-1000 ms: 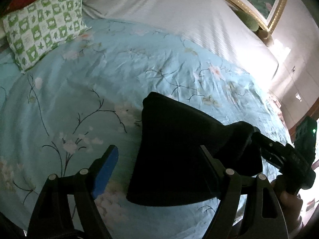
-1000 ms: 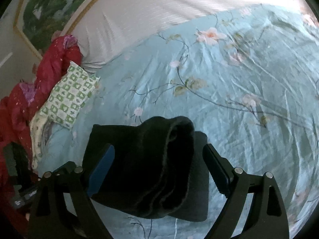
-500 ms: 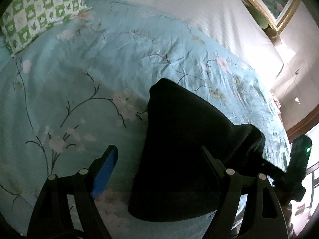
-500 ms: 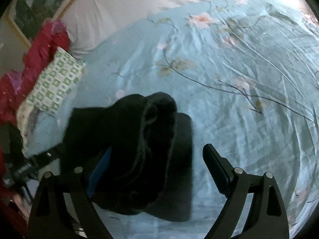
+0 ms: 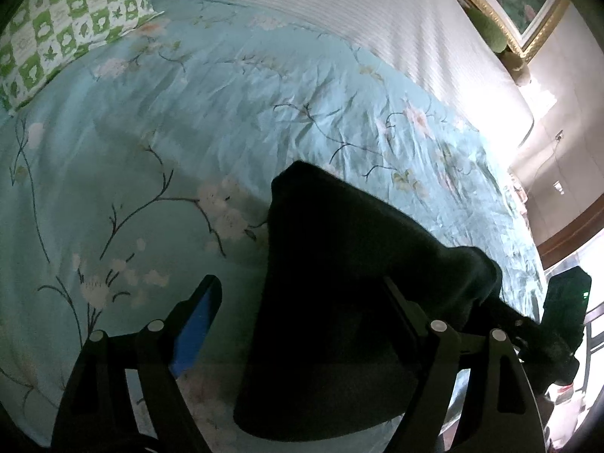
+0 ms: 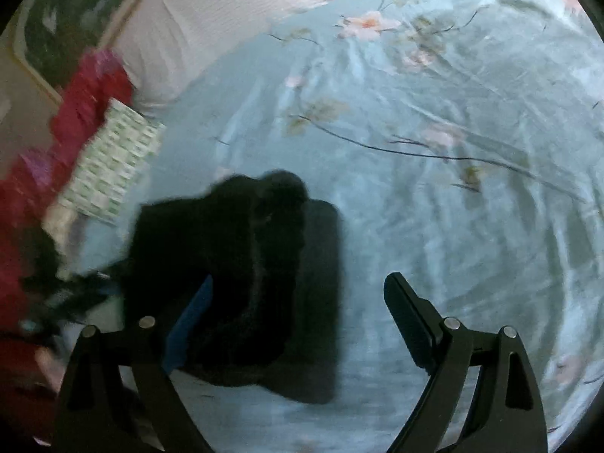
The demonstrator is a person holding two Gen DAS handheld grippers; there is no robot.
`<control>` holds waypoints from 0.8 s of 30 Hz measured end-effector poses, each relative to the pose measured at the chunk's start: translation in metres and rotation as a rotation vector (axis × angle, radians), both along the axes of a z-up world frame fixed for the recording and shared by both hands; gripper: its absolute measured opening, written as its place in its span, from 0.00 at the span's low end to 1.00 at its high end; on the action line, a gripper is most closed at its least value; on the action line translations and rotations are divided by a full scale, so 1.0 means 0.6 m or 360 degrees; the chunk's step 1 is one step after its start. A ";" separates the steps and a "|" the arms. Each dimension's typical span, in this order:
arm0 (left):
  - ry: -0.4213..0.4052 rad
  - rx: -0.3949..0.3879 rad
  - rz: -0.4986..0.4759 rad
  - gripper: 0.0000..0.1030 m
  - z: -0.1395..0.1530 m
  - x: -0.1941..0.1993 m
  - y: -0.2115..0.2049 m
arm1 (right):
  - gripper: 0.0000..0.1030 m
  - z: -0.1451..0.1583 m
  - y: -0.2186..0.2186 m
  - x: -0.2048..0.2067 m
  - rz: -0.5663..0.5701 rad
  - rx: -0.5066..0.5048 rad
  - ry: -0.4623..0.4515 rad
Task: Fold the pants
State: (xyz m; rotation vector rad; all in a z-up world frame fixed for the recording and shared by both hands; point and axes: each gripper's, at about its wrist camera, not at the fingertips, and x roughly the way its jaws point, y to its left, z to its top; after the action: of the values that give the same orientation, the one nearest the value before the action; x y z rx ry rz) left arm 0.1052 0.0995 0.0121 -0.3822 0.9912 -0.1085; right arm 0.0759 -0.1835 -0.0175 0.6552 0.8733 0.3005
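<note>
The black pants [image 5: 339,302] lie folded in a compact bundle on the light blue floral bedspread [image 5: 188,132]. My left gripper [image 5: 302,313] is open just above their near edge, and the fabric covers part of its right finger. In the right wrist view the pants [image 6: 234,264] lie at the lower left, with a rolled end on top. My right gripper [image 6: 298,313] is open, its left finger beside the bundle and its right finger over bare bedspread [image 6: 453,188]. The right gripper also shows at the far right of the left wrist view [image 5: 551,324].
A green and white checked pillow [image 5: 71,19] lies at the far left of the bed. A white striped cover [image 5: 377,19] lies beyond the bedspread. Red bedding [image 6: 75,94] is piled at the left. A gold framed painting [image 5: 509,7] hangs on the wall.
Both grippers have drawn back from the bundle and stayed open. In the right wrist view the pants have shifted left and down. The view is blurred by motion.
</note>
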 end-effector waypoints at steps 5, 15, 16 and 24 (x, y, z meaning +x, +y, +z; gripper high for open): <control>0.0023 -0.0002 0.0003 0.81 -0.006 0.025 0.000 | 0.88 0.001 0.014 0.012 0.0017 0.0009 -0.0008; 0.0182 -0.0080 0.0062 0.82 -0.064 0.096 0.027 | 0.81 -0.049 -0.001 0.020 -0.0011 0.0099 0.0075; 0.0183 -0.0084 0.0062 0.83 -0.069 0.098 0.027 | 0.80 -0.052 -0.004 0.022 -0.0015 0.0110 0.0067; 0.0160 -0.0043 0.0047 0.83 -0.053 0.069 0.023 | 0.72 -0.050 -0.010 0.021 0.0020 0.0156 0.0046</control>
State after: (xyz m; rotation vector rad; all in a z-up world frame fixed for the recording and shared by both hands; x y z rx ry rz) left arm 0.1469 0.1136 -0.0199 -0.4304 1.0838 -0.0766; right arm 0.0887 -0.1896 -0.0476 0.7470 0.8945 0.3475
